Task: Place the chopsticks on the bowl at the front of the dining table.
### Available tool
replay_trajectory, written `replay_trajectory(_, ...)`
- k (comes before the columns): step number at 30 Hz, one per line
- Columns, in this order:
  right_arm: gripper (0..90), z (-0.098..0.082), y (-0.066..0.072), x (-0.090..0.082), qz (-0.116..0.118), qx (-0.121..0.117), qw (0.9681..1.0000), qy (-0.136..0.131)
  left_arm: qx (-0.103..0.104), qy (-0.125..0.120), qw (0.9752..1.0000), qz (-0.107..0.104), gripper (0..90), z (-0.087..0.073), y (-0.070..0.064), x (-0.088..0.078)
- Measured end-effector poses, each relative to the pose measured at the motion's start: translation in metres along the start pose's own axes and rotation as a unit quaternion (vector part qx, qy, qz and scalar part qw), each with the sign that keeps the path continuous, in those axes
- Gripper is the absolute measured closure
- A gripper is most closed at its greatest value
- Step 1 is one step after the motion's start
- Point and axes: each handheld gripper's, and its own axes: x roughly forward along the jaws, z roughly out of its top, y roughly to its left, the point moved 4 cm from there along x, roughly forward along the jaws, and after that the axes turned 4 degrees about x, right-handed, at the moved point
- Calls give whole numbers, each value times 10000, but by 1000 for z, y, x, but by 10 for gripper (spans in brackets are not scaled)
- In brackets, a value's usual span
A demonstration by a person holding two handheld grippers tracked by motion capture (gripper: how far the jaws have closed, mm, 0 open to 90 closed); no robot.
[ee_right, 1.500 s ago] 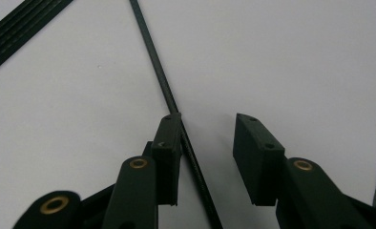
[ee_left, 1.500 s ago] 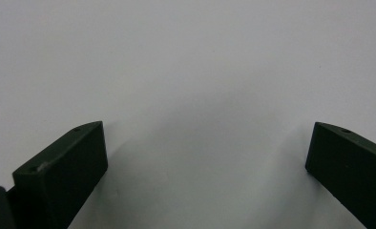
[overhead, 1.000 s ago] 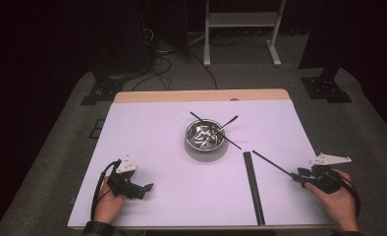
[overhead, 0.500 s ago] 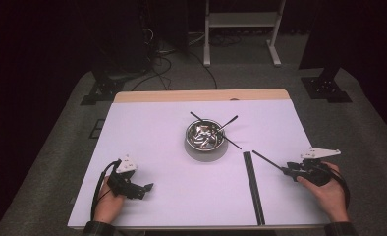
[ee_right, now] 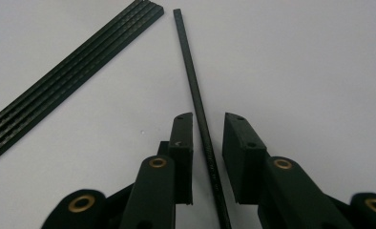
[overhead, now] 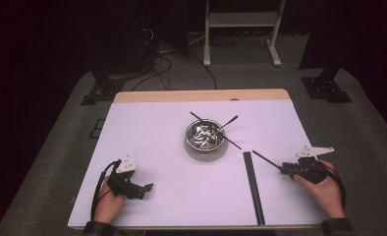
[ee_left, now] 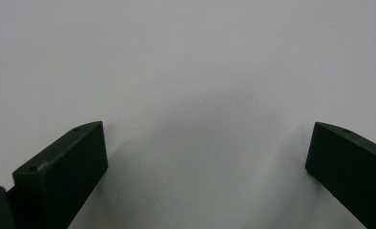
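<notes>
A steel bowl (overhead: pixel 205 136) at the table's middle holds several black sticks (overhead: pixel 229 120) that poke over its rim. A row of black sticks (overhead: pixel 253 187) (ee_right: pixel 71 81) lies side by side to the bowl's right. One single black stick (overhead: pixel 265 160) (ee_right: pixel 191 71) runs from beside that row back between the jaws of my right gripper (overhead: pixel 285 170) (ee_right: pixel 208 129). Those jaws have just been closing; a gap still shows between the stick and one pad. My left gripper (overhead: pixel 145 188) (ee_left: pixel 207 152) rests at the front left, open wide over bare table.
The white tabletop (overhead: pixel 152 132) ends in a wooden strip (overhead: pixel 201 95) at the far edge. Dark floor, cables and a white stand's legs (overhead: pixel 240 29) lie beyond it.
The right gripper has moved left along the single stick, whose far tip stays in place, and its jaws have narrowed. The left hand has kept still.
</notes>
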Motion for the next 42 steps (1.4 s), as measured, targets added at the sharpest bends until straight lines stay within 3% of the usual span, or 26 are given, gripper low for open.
replay_trajectory(10, 838, -1, 0, 1, -50, -17, 10000, 36, 1, 2, 10000, 0, 0, 0, 0, 0)
replay_trajectory(21, 856, 0, 2, 2, -47, -39, 10000, 52, 0, 5, 10000, -1, 0, 0, 0, 0)
replay_trajectory(42, 856, 4, -1, -9, -106, 54, 9997, -207, 0, 3, 10000, 0, 0, 0, 0, 0)
